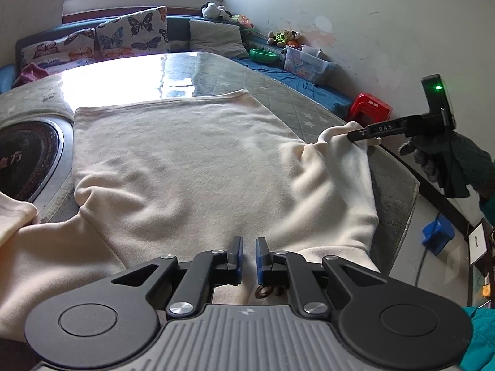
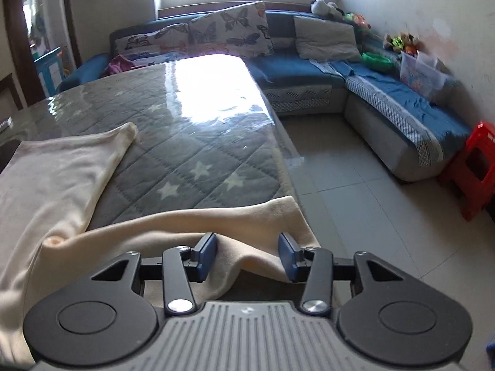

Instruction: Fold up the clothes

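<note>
A cream top [image 1: 191, 160] lies spread on a table [image 1: 312, 105] covered with a grey quilted cloth with white stars, its hem toward the window. We see it from two cameras, one on each hand-held gripper.

The left gripper [image 1: 249, 258] hovers low over the garment's near edge, its blue pads a narrow gap apart with no cloth between them (an orange mark, perhaps a label, shows on the cloth just beneath).

From the left camera, the right gripper [image 1: 360, 134] reaches in from the side and appears to lift a peak of cloth at the garment's right edge. Its own camera shows the jaws standing wide apart with a cream sleeve [image 2: 253, 216] draped between and under them, reaching the table's edge. So we judge the cloth rests on the fingers and is not clamped.

This placement probably serves a fold: the right side carried inward, the left ready to pin or take the neckline.

A blue sofa [image 2: 309, 71] and a red stool [image 2: 476, 173] stand beyond.
</note>
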The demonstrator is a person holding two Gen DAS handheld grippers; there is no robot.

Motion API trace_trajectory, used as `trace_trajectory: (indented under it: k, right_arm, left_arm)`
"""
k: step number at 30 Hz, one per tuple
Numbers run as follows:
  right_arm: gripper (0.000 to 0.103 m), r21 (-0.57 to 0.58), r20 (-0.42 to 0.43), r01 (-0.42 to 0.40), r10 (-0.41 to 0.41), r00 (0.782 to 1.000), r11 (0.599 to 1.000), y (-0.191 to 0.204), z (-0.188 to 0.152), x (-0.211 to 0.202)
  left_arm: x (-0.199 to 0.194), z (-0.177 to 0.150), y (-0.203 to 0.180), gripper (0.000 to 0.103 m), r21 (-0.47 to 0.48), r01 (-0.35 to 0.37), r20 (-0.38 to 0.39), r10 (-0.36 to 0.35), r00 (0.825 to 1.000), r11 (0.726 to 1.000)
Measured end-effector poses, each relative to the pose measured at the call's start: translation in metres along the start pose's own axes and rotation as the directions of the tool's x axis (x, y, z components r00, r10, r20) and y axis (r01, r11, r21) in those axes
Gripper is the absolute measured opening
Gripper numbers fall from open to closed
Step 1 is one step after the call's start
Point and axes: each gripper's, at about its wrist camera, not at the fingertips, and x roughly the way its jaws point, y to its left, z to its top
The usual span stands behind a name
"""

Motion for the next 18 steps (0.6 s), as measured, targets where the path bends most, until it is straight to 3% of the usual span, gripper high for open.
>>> trace_trajectory:
  k: [3,5,11,18]
  right_arm:
    - [0.046,0.028,-0.005,-0.009,0.009,1.0,1.0,-0.004,0.009,0.001]
    - [0.046,0.019,0.015,-0.023,0.023,1.0,1.0,0.0,0.013,-0.003]
    - [0.046,-0.024,-0.011,-0.012,0.012,1.0,1.0,0.008,0.014,0.009]
    - [0.048,-0.131,-0.004,0.071,-0.072,0.997,0.989,0.032,0.022,-0.028]
  left_arm:
    - [-0.002,0.002,-0.001,0.014,0.006,-0.007,0.0,0.007,1.0,1.0]
    - [-0.005,0.005,-0.001,0.025,0.013,-0.016,0.013,0.016,1.0,1.0]
    - [-0.007,0.023,0.02,0.024,-0.037,-0.077,0.056,0.079,0.995,0.996]
    - [0.0,0.037,0.055,0.023,-0.118,-0.136,0.051,0.143,0.988,0.984]
